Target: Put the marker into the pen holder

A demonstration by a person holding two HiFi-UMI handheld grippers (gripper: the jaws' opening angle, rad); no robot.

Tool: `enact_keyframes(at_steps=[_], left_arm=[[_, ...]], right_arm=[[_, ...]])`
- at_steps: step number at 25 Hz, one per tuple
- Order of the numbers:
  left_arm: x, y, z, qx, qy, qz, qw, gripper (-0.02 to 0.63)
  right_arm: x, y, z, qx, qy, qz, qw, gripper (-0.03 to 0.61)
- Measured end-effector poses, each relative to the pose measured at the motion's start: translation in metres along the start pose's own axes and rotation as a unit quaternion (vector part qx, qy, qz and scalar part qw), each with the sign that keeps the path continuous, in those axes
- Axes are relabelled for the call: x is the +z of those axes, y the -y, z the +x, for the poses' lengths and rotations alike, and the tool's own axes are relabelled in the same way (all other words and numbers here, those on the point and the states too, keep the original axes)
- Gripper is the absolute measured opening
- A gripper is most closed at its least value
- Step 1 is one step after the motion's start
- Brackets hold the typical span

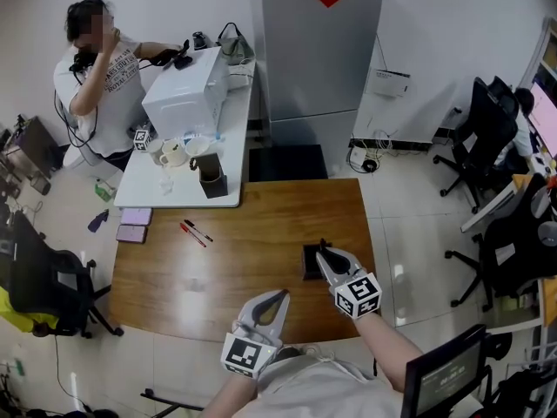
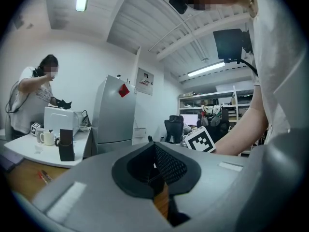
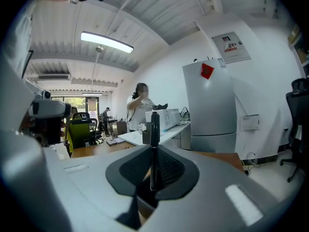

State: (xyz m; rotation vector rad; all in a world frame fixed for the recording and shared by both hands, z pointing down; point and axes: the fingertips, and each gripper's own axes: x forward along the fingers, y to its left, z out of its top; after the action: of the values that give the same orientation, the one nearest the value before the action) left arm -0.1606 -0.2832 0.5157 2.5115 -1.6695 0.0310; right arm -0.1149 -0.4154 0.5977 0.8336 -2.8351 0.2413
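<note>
Insertion step: right gripper fingers clamp marker upright, pen holder just beneath them; next, lower and release; left gripper fingers closed, empty.

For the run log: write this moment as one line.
left gripper: shut, empty | right gripper: shut on marker | pen holder: on table, beside right jaws

A square black pen holder stood on the wooden table. Two slim pens lay well left — farther back.
</note>
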Motion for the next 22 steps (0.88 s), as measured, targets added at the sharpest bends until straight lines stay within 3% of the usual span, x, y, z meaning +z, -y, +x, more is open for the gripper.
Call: enact_keyframes(at_steps=[5,7,9,14,16,22], left_arm=[[0.0,-0.003,0.005,-0.003,-0.003,-0.002,1.0,0.015],[-0.002,-0.004,0.007,-0.004,-0.003,-0.003,1.0,0.015],[-0.004,-0.004,0.009,-0.006,-0.003,-0.004,1.0,0.015],[-0.004,-0.005,0.015,-0.009,-0.006,-0.006,0.9999,0.015],[-0.006,-0.006,0.02,-0.011,-0.006,-0.005,0.9999,0.015],[0.004,-0.002,0.033,-0.023,0.003,-0.001,0.9997,0.015]], right_arm=[[-0.005,0.007,0.004,-0.003,-0.009,0.007,1.0,0.028],[-0.006,0.011,0.004,-0.006,-0.009,0.023,1.0,0.113],[-0.006,0.013,0.001,-0.007,-0.007,0.034,0.999,0.149],[-0.003,0.022,-0.011,-0.018,-0.003,0.037,0.999,0.149],[0.005,0.023,-0.015,-0.02,0.004,0.037,0.999,0.144],[0.064,0.005,-0.046,-0.009,0.064,0.009,0.998,0.024]])
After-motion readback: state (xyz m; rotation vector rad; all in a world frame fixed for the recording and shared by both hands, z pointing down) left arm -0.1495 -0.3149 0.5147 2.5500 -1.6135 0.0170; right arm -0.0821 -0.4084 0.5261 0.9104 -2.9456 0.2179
